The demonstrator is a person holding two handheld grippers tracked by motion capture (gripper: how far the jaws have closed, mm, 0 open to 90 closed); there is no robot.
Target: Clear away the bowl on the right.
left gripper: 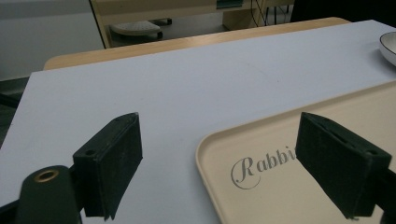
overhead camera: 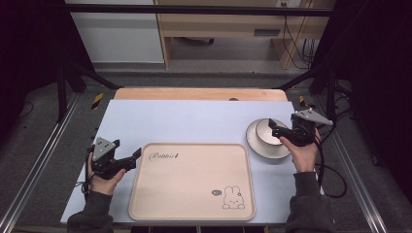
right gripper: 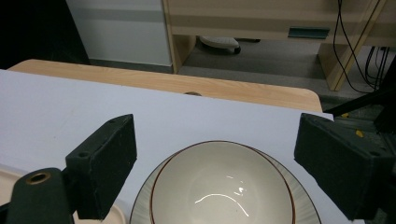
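A: Currently, where is the glossy white ceramic bowl point(overhead camera: 268, 131)?

B: On the ribbed white saucer point(overhead camera: 257, 146), right of the beige plastic tray point(overhead camera: 192, 182). Right gripper point(overhead camera: 275, 129) hovers over it, fingers spread; left gripper point(overhead camera: 137, 155) likewise spread.

A: Handling?

B: Probably rigid, slippery, fragile. Pinch the rim.

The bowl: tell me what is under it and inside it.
The bowl sits on a white plate and holds nothing, just a light glare. The plate's middle is covered by the bowl.

bowl point(right gripper: 223, 191) cut off below
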